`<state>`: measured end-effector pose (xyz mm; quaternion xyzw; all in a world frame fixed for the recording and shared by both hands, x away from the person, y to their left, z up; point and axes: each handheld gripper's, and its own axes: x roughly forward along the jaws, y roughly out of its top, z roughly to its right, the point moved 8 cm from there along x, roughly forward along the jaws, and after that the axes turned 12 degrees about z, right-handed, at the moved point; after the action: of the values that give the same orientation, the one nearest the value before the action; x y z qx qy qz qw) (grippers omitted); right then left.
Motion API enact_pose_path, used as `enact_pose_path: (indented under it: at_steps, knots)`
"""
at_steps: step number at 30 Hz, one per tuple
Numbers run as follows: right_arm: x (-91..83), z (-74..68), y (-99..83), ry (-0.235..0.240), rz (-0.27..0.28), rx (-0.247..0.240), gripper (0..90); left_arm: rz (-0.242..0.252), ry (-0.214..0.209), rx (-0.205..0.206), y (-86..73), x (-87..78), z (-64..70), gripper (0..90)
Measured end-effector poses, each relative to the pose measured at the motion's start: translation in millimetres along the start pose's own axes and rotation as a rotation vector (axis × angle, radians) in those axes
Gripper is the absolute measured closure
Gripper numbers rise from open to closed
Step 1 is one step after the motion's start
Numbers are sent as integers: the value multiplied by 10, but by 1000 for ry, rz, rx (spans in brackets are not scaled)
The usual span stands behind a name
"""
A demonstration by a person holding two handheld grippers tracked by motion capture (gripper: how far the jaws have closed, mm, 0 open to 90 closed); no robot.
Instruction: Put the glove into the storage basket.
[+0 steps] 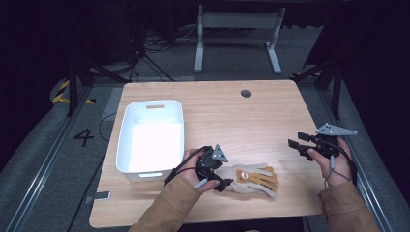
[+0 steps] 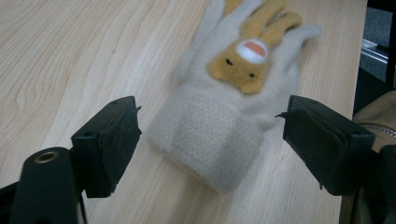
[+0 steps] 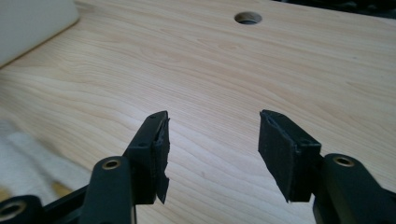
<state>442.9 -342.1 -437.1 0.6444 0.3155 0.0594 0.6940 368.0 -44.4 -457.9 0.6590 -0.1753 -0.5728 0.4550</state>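
Lying near the wooden desk's front edge, a beige bear glove sits between the spread left claw; right claw spread over bare wood.

glove: soft fleecy cloth, cream, matt; ribbed knit cuff at the lower centre of the left gripper view; tan plush animal patch, fuzzy
table: pale wood-grain top, smooth, low sheen
bin: white plastic, smooth, slightly glossy, left of centre in the high view
left gripper: black matt plastic jaws, pad faces rough and grainy
right gripper: black matt plastic, pad edges ragged; brassy metal inserts in the arms
sleeve: tan cloth, matt
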Motion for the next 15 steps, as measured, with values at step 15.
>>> enact_pose_path:
  at_steps: [15]
  knots:
    - [147, 330, -415, -121, -76, 39, 429, -7, 1, 30, -36, 58, 15, 190]
